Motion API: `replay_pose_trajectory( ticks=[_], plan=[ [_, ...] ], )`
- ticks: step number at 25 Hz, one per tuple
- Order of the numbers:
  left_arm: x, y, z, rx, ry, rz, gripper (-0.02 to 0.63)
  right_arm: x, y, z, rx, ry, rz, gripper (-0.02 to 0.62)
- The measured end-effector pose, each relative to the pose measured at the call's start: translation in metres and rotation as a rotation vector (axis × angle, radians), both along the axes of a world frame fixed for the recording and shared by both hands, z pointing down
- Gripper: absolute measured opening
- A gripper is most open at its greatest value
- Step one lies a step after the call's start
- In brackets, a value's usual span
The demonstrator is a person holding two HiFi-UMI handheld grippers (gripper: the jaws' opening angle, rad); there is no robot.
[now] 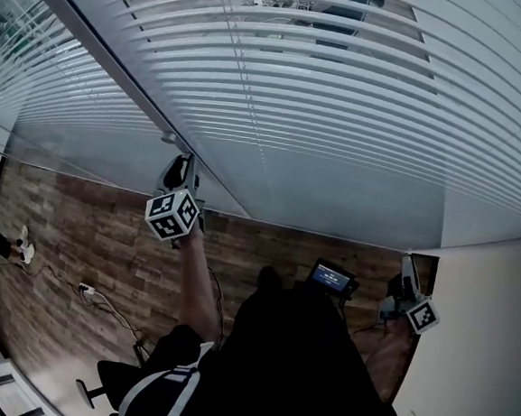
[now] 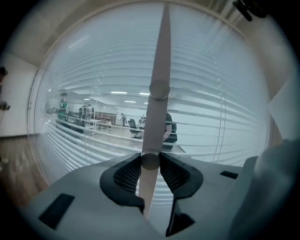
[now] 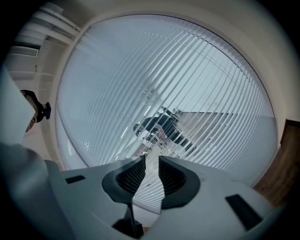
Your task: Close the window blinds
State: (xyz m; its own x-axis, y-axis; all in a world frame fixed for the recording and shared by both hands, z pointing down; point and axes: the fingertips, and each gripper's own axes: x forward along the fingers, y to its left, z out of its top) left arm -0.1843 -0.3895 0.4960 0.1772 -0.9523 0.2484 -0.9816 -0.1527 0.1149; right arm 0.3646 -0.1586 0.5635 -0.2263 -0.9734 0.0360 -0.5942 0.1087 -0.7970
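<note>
Head view: two tools are present. The left tool (image 1: 185, 162) is raised at centre left, close to the blinds (image 1: 324, 99). The right tool (image 1: 407, 265) hangs low at lower right. One dark frame bar (image 1: 93, 52) crosses diagonally, with slats on both sides. A wood-plank floor (image 1: 86, 233) lies at lower left and a white wall (image 1: 487, 358) at lower right.

Left gripper view: the left tool (image 2: 150, 161) is clamped on one pale wand (image 2: 158, 89), which runs up to the top centre. The blinds (image 2: 225, 108) fill the background, slats horizontal and partly open.

Right gripper view: the right tool (image 3: 150, 164) has its jaws slightly apart with nothing between them. The blinds (image 3: 197, 79) fill the frame.
</note>
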Motion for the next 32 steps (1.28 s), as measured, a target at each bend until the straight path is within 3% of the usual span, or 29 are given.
replay_pose_trajectory(
  ticks=[8, 11, 22, 28, 32],
  plan=[
    [0.0, -0.007, 0.008, -0.02, -0.501, -0.006, 0.137, -0.002, -0.005, 0.002, 0.006, 0.002, -0.007, 0.092],
    [0.001, -0.009, 0.0, -0.015, -0.593, -0.012, 0.137, -0.003, -0.007, -0.006, 0.005, 0.007, -0.01, 0.092],
    [0.007, -0.004, 0.007, 0.003, -0.679, -0.019, 0.137, -0.002, -0.005, 0.003, 0.014, 0.0, -0.016, 0.092],
    [0.004, -0.008, -0.003, 0.021, -0.608, -0.001, 0.138, -0.007, -0.008, -0.012, 0.016, 0.012, -0.021, 0.092],
    [0.004, -0.004, -0.003, 0.036, -0.504, 0.013, 0.153, -0.008, -0.008, -0.011, 0.016, 0.014, -0.023, 0.092]
  ],
)
